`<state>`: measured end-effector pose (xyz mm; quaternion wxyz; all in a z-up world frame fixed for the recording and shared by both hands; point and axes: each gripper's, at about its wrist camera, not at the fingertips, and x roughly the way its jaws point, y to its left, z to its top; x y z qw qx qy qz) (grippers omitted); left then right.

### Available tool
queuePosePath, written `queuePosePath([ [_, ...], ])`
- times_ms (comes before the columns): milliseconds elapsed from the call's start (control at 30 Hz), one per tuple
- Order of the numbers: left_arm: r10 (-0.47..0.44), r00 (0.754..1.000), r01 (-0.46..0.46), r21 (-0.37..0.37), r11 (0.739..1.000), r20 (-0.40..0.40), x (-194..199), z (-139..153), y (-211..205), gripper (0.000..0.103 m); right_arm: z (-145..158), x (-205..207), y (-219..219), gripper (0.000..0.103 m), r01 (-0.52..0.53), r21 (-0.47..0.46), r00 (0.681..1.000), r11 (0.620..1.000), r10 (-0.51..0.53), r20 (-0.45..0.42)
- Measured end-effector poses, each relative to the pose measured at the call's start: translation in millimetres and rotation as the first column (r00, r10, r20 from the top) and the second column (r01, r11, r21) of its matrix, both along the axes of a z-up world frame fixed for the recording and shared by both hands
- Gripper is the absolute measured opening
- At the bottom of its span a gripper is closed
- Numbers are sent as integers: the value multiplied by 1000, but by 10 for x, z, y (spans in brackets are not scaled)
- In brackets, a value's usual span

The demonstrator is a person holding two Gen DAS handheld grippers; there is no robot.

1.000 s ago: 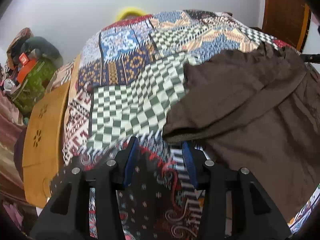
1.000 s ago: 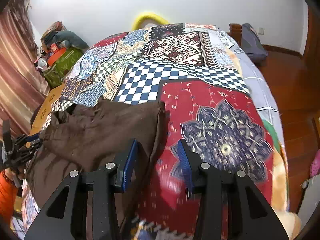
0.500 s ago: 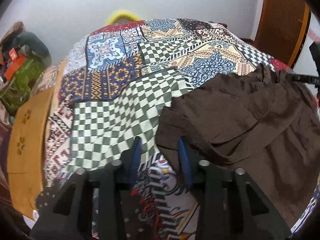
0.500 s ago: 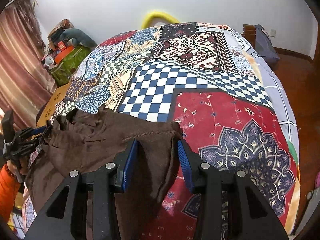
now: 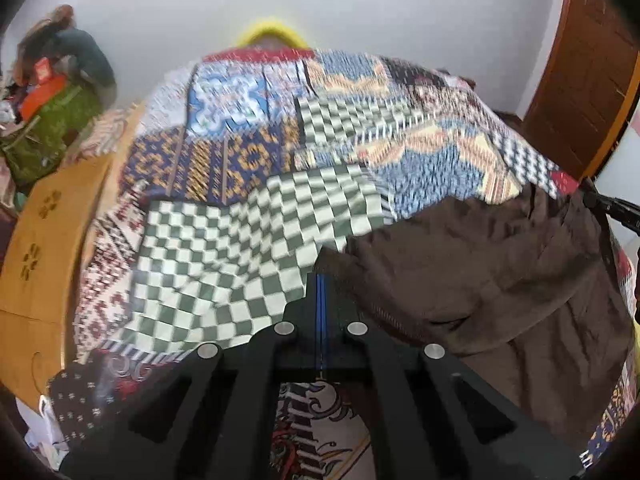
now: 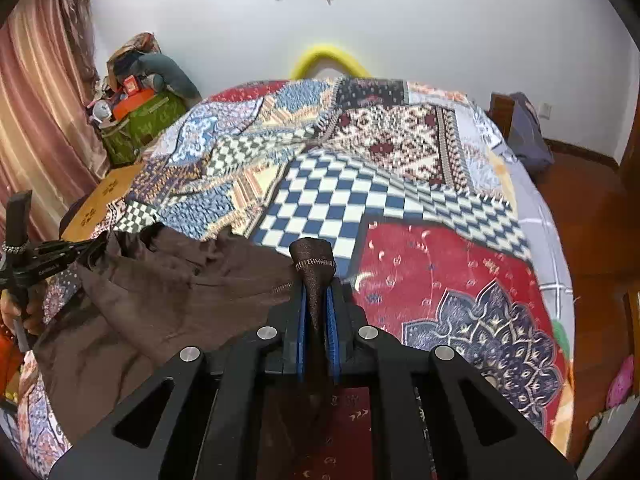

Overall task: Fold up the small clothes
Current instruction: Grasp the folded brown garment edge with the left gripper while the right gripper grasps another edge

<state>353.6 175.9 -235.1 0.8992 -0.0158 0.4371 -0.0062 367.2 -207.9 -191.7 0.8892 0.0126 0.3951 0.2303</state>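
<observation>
A dark brown garment (image 5: pixel 488 280) lies on a patchwork bedspread (image 5: pixel 240 240), with its upper part folded over. My left gripper (image 5: pixel 321 280) is shut on its left corner, and the brown cloth starts right at the fingertips. In the right wrist view the same garment (image 6: pixel 160 292) stretches leftward. My right gripper (image 6: pixel 317 300) is shut on its right corner, and a stitched hem tab sticks up between the blue pads (image 6: pixel 332 320). The left gripper (image 6: pixel 44 260) shows at the far left of that view, and the right gripper's tip (image 5: pixel 612 208) shows at the right edge of the left wrist view.
The bedspread (image 6: pixel 400 200) covers a bed. A wooden board (image 5: pixel 44 240) runs along its left side. A green bag with piled items (image 6: pixel 136 120) stands by the curtain. A yellow hoop (image 6: pixel 328 60) leans on the white wall. A wooden door (image 5: pixel 580 80) and wooden floor (image 6: pixel 592 208) are to the right.
Both grippers went from open to shut on the garment's two near corners. The corners now rise off the bedspread, and the left wrist view is blurred by motion.
</observation>
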Motion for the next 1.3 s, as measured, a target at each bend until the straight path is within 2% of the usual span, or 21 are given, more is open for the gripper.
queuePosePath([
  [133, 24, 999, -24, 4, 1000, 45, -53, 198, 66, 0, 125, 1, -55, 8, 44, 11, 998, 999, -44, 50],
  [233, 22, 1000, -22, -35, 999, 6, 28, 210, 116, 3, 69, 59, -49, 8, 42, 6, 999, 999, -42, 12],
  [300, 8, 1000, -10, -65, 998, -19, 97, 160, 115, 15, -17, 88, -32, 8, 36, -15, 999, 999, -36, -15],
  [367, -3, 999, 1, -54, 999, -37, 154, 86, 63, 48, -107, 111, -40, 9, 39, -17, 998, 999, -40, -42],
  [433, -16, 999, 15, -39, 999, -34, 181, 9, 2, 54, -152, 104, -81, 10, 45, -1, 997, 999, -45, -58],
  [600, -52, 996, 43, -111, 993, -76, 337, -224, -57, 53, -222, 131, -105, 10, 30, 8, 997, 1000, -30, -74],
  [633, -57, 995, 47, -116, 992, -83, 374, -261, -76, 48, -220, 127, -104, 10, 27, 5, 997, 1000, -27, -73],
  [667, -60, 994, 50, -117, 992, -87, 407, -294, -98, 33, -221, 122, -99, 10, 24, 4, 997, 1000, -24, -71],
  [733, -65, 993, 53, -124, 991, -101, 461, -354, -136, 14, -215, 119, -97, 10, 25, 10, 997, 1000, -24, -69],
  [867, -39, 998, 35, -82, 996, -52, 397, -285, -185, 10, -169, 75, -124, 9, 34, 26, 999, 999, -33, -39],
  [1133, 75, 993, -66, -99, 993, 89, 153, 170, 65, 9, 0, -19, -168, 7, 70, 23, 996, 997, -71, 60],
  [1233, 107, 989, -96, -108, 990, 99, 187, 228, 128, 9, 11, 54, -230, 6, 105, 61, 993, 993, -108, 43],
  [1300, 116, 990, -107, -114, 988, 75, 267, 195, 148, 9, -19, 106, -218, 6, 108, 56, 993, 993, -110, 34],
])
